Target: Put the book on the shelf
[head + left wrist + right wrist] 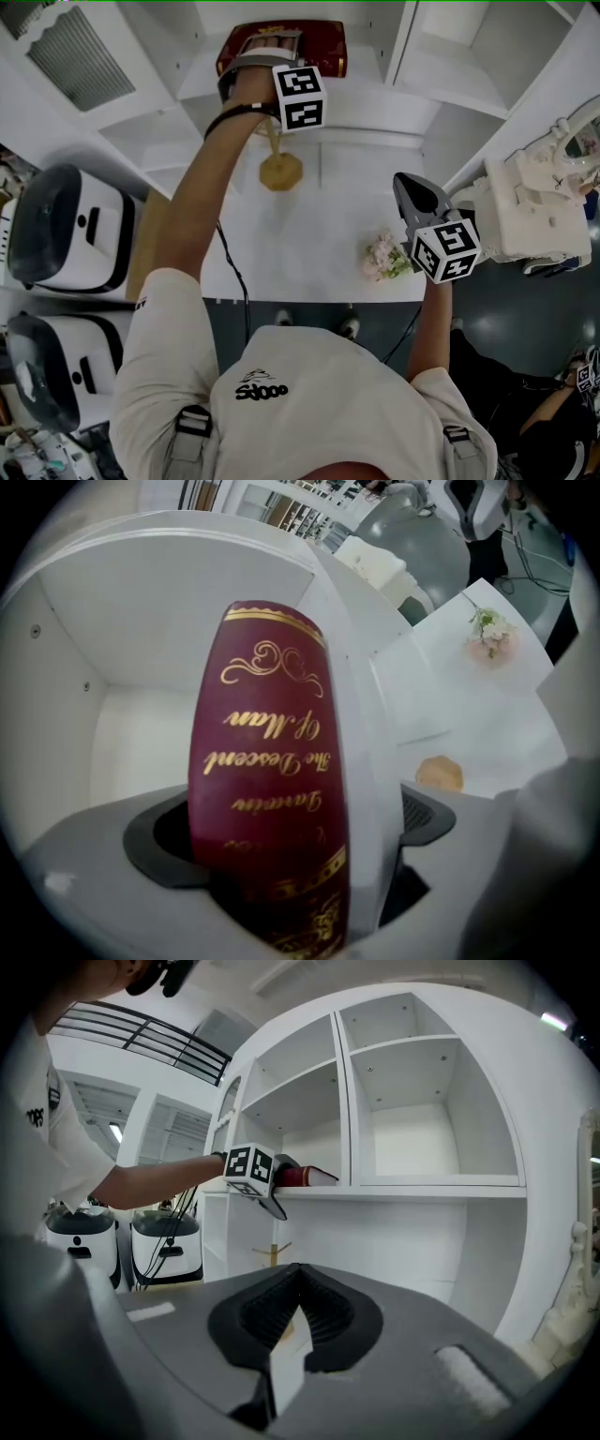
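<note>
A dark red book (281, 47) with gold lettering lies in a lower compartment of the white shelf (375, 103). My left gripper (267, 56) reaches into that compartment. In the left gripper view the book (267, 789) sits between the jaws of the left gripper (291, 846), which stand wide with a gap at each pad, so the gripper is open. From the right gripper view the book (305, 1177) rests flat on the shelf board (403, 1190). My right gripper (403, 183) hangs over the white table's right side, its jaws (300, 1274) shut and empty.
A small wooden stand (280, 169) stands on the white table (309, 244) below the shelf. A small bunch of pale flowers (384, 255) lies near the table's front right. A white ornate object (530, 211) is at the right. Two white-and-black machines (66, 230) stand at the left.
</note>
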The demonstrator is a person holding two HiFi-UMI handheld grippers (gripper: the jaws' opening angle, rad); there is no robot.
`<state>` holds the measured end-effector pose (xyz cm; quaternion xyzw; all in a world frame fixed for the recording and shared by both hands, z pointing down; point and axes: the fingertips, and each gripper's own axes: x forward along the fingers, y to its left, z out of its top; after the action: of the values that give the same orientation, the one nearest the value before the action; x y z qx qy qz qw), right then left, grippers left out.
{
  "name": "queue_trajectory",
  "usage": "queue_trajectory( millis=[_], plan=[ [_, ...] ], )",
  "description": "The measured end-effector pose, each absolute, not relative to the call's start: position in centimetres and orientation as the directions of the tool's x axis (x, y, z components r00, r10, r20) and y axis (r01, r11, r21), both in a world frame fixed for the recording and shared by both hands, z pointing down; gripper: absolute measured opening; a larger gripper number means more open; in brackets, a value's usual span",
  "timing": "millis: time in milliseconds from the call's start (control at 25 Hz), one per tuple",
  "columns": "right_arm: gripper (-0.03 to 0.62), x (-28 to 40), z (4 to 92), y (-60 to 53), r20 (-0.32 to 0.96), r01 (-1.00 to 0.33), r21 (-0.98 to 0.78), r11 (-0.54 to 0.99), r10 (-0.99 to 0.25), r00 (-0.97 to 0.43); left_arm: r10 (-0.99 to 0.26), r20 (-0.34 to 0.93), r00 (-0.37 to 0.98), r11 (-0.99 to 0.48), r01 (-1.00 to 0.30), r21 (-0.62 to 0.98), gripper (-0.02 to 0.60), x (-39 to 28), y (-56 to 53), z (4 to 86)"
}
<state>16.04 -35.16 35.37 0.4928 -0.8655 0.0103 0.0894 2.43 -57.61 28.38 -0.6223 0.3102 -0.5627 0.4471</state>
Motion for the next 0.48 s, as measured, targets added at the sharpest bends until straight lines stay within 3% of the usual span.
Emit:
queue_trajectory(
  millis=[480],
  plan=[
    [0.002,14.3,34.7,-34.7,0.176,-0.816,0.11,0.567,-0.819,-0.546,-0.855,0.465,0.229,-0.456,0.094,-0.885,0.603,2.8,-57.3,28.0]
  ],
)
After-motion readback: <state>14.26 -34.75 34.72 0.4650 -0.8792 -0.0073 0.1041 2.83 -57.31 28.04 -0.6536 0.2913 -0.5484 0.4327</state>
